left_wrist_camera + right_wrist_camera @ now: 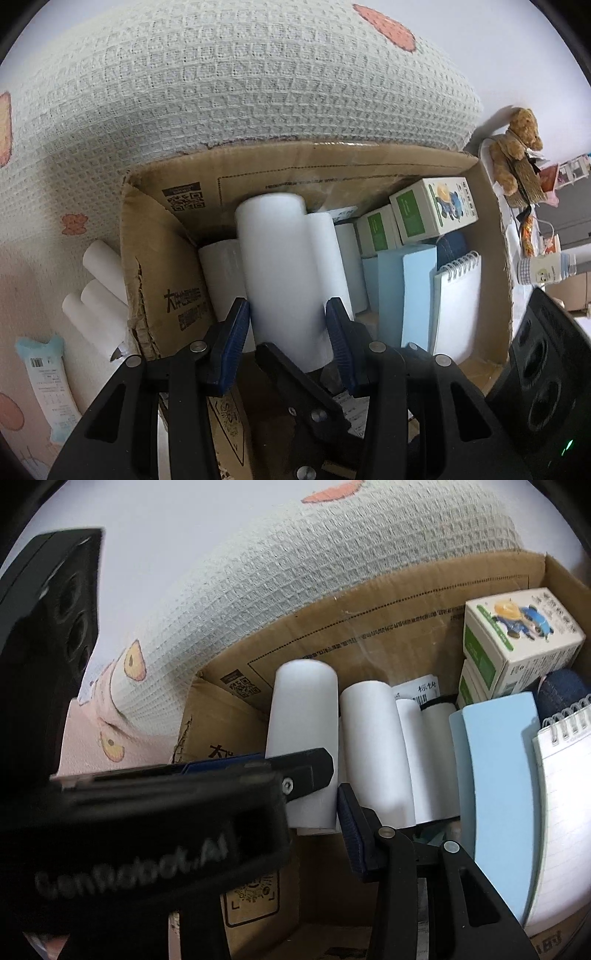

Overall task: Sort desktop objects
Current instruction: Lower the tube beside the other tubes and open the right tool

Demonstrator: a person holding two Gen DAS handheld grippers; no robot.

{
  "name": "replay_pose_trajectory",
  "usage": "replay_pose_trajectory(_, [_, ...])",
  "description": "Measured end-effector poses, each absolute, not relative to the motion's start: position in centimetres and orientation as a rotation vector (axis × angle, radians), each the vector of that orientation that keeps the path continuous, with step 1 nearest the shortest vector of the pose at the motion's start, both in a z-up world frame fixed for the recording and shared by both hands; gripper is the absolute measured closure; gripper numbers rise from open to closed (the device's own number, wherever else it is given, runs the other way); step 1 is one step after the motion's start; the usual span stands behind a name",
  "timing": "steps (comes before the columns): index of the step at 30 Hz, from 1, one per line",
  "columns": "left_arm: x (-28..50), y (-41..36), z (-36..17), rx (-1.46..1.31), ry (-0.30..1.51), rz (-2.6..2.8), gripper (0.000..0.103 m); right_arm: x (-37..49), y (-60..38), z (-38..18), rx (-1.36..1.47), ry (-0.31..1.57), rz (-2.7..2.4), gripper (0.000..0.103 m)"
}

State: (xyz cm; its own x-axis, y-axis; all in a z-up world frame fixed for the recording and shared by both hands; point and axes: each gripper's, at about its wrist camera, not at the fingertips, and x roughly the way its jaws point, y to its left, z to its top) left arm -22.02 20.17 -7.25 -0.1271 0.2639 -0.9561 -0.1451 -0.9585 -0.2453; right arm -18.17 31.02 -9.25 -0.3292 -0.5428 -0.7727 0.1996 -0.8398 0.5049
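Step in hand: placing a roll in the cardboard box (173,236). Left gripper (288,314) is clamped on the white roll (280,266), held over the rolls already inside. Next move likely calls for lowering it beside them, then releasing. Right gripper's (332,805) jaw state cannot be told; only one finger shows. Left view alone shows three loose rolls (99,291) outside the box; right view shows the left gripper from the side.

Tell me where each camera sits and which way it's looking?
Left wrist: sits on the left gripper, looking along its fingers down into the box; its own blue-padded fingers grip a white roll.
Right wrist: sits on the right gripper, looking into the box from the right side; one of its own fingers shows, and the left gripper crosses in front.
Both see the box, the roll, the notebook and the green-white cartons.
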Motion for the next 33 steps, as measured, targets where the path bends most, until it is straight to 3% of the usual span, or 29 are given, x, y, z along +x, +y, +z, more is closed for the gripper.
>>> replay_pose_trajectory(3, [-22.5,20.0,-7.2,-1.876,-0.121,2.199,0.069,-17.7,30.9,-8.9,1.429,-0.397,-2.225,0.065])
replay_pose_trajectory(12, [-22.7,19.1,-7.2,-1.867,-0.152,2.166,0.077,-17.3,30.8,-9.1,1.438,-0.338,-2.256,0.065])
replay_pose_trajectory(16, [-22.3,18.0,-6.9,-1.865,-0.140,2.162,0.088,-17.3,30.3,-9.3,1.462,-0.298,-2.265,0.065])
replay_pose_trajectory(33, [-21.1,15.9,-4.5,-1.715,-0.064,2.212,0.089,-18.8,28.1,-8.2,1.512,-0.159,-2.377,0.065])
